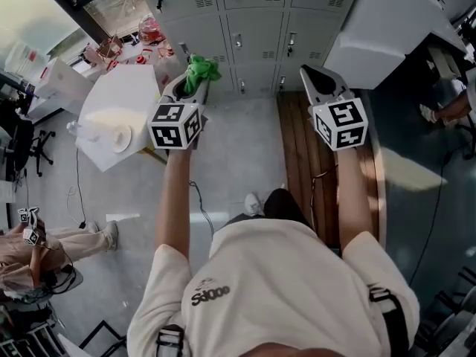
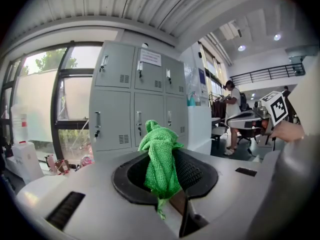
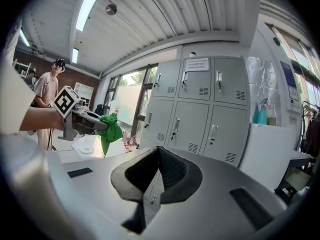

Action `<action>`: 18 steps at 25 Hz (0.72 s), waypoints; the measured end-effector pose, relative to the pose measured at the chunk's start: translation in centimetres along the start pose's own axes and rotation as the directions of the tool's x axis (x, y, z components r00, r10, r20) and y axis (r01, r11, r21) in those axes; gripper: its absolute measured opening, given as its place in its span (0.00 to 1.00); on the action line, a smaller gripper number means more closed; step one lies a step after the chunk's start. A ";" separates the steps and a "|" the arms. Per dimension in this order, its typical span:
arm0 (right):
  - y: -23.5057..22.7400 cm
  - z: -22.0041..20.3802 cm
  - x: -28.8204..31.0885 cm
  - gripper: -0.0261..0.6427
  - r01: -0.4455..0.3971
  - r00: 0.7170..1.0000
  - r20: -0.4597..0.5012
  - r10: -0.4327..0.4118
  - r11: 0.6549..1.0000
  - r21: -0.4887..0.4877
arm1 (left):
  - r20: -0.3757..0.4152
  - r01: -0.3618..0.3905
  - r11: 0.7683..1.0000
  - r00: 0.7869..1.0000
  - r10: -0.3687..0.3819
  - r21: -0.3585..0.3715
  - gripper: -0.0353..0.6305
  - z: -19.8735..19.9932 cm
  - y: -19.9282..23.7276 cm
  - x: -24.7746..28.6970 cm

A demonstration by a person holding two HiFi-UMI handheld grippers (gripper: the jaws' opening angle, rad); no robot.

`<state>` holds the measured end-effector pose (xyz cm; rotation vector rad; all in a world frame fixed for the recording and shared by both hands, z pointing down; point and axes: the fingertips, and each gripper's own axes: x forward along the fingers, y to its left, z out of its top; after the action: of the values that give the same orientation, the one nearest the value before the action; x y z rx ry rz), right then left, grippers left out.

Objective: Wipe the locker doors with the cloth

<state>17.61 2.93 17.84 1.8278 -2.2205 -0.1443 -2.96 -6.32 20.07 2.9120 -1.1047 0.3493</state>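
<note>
A bright green cloth (image 1: 201, 71) is bunched between the jaws of my left gripper (image 1: 192, 82), which is shut on it. In the left gripper view the cloth (image 2: 161, 159) sticks up out of the gripper (image 2: 165, 151) and hides the lower middle locker doors. The grey lockers (image 1: 253, 21) stand ahead, a short way off, with their doors closed (image 2: 135, 104). My right gripper (image 1: 313, 74) is held beside the left, shut, with nothing in it (image 3: 159, 151). From the right gripper view I see the lockers (image 3: 200, 114) and the left gripper with the cloth (image 3: 110, 129).
A white table (image 1: 119, 103) stands to the left of the lockers. A white cabinet (image 1: 379, 36) stands to the right, with spray bottles (image 3: 262, 113) on it. A wooden strip (image 1: 301, 155) runs along the floor. People stand at the left (image 1: 30, 244) and the far right (image 2: 232, 104).
</note>
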 end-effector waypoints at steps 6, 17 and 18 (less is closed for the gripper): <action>-2.8 -1.9 4.9 0.05 0.000 0.999 -0.034 0.001 0.999 0.045 | -0.012 0.045 0.999 0.999 -0.045 -0.005 0.20 -0.1 1.4 6.5; -9.1 -5.5 18.9 0.05 -0.084 0.995 -0.043 0.087 0.993 0.077 | -0.101 -0.005 0.997 0.995 -0.002 -0.073 0.20 -4.0 7.6 19.9; -9.6 -6.0 20.4 0.05 -0.096 0.994 -0.048 0.100 0.992 0.081 | -0.111 -0.011 0.997 0.994 0.002 -0.080 0.20 -4.4 8.3 21.3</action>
<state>24.71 -18.42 24.09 1.7365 -2.3045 0.0100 6.22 -26.13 28.27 2.7826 -1.0864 0.4491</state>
